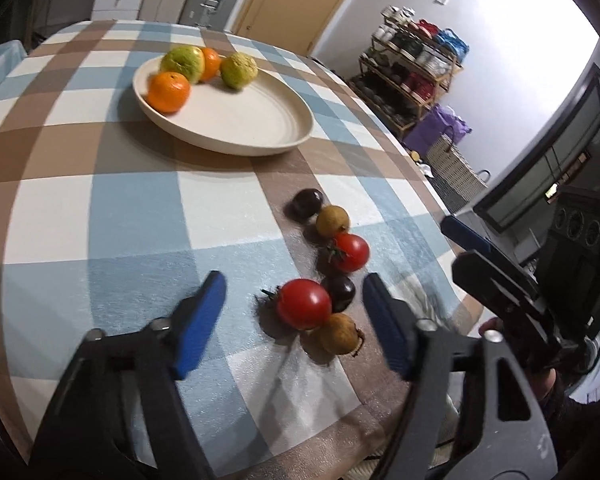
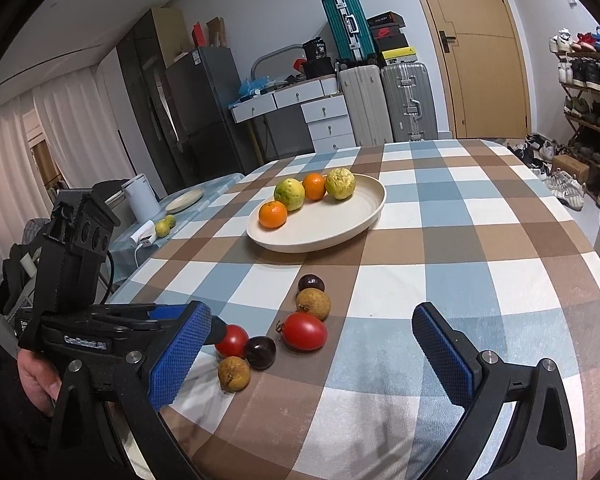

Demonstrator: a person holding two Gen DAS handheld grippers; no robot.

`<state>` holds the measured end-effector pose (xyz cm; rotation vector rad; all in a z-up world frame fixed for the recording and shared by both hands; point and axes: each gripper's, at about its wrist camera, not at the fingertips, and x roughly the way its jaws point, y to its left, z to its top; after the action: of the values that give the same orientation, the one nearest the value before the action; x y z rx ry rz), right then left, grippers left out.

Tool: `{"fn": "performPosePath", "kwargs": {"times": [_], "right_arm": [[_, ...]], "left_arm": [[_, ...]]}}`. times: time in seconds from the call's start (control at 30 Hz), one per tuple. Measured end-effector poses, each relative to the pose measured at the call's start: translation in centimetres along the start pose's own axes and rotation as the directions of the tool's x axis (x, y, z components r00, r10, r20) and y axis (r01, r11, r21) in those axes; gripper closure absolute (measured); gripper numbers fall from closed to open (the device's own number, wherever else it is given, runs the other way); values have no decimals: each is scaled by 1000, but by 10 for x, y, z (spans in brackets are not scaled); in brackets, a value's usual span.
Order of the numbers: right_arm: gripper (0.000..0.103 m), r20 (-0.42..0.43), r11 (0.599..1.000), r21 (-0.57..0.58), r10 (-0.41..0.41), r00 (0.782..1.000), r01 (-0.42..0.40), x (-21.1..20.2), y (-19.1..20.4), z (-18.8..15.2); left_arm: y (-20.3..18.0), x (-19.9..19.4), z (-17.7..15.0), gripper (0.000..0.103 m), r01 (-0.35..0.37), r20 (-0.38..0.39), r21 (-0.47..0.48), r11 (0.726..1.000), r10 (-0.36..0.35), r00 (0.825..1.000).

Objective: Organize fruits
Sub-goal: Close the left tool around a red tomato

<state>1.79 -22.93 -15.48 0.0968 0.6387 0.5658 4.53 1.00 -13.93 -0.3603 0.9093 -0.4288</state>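
Note:
A cream plate [image 1: 260, 120] [image 2: 340, 232] holds two oranges [image 1: 168, 91] [image 2: 273, 213] and two green-yellow fruits [image 1: 239, 70] [image 2: 340, 183]. Near the table's front edge lie two red tomatoes [image 1: 304, 303] [image 2: 303, 331], two dark plums [image 1: 307, 202] [image 2: 311, 282] and two brown longans [image 1: 332, 221] [image 2: 313, 303]. My left gripper [image 1: 294, 292] is open, its blue pads either side of the near tomato, just above the cloth. My right gripper [image 2: 312, 328] is open and empty, hovering over the front of the table; it also shows in the left wrist view [image 1: 484, 256].
The table has a checked blue, brown and white cloth [image 2: 480, 240]. A side table at the left holds a white kettle [image 2: 140, 196], a small plate and two fruits. Suitcases [image 2: 408, 100], drawers and a door stand behind; a shoe rack [image 2: 588, 92] is at the right.

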Motion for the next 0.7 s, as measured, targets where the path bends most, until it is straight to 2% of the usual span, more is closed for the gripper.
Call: {"fn": "performPosePath", "kwargs": {"times": [0.03, 0.07, 0.2, 0.43, 0.7], "right_arm": [[0, -2, 1000, 2, 1, 1000, -1, 1, -1, 0], [0, -3, 1000, 3, 2, 1000, -2, 1, -1, 0], [0, -8, 1000, 4, 4, 1000, -4, 2, -2, -1], [0, -22, 1000, 16, 3, 1000, -2, 6, -5, -2], [0, -89, 998, 62, 10, 996, -4, 19, -11, -4]], "left_arm": [[0, 1, -1, 49, 9, -5, 1, 1000, -9, 1000], [-1, 2, -1, 51, 17, -12, 2, 1000, -17, 1000], [2, 8, -2, 76, 59, -36, -13, 998, -60, 998], [8, 8, -2, 77, 78, -23, -24, 997, -79, 997], [17, -5, 2, 77, 89, 19, -47, 995, -88, 996]]}}
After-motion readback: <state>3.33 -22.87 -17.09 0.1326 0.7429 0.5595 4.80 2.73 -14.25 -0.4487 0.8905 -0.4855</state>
